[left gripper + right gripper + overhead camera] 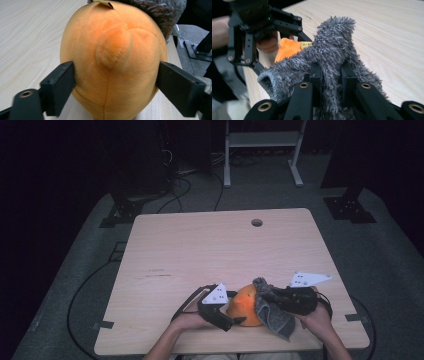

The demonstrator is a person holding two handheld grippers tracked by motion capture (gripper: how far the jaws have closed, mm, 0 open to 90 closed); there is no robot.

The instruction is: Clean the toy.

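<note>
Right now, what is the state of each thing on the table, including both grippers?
Orange plush toy: resting on the table, between the left gripper's jaws, grey cloth draped against it.
Grey cloth: bunched, pinched by the right gripper.
Left gripper: jaws at the toy's sides.
Right gripper: shut on the cloth.
Table: bare light wood.

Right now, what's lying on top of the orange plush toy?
A grey fuzzy cloth drapes over the orange plush toy, pinched by the right gripper. A small yellow tag peeks out at its edge. The toy's surface under the cloth is hidden.
</note>
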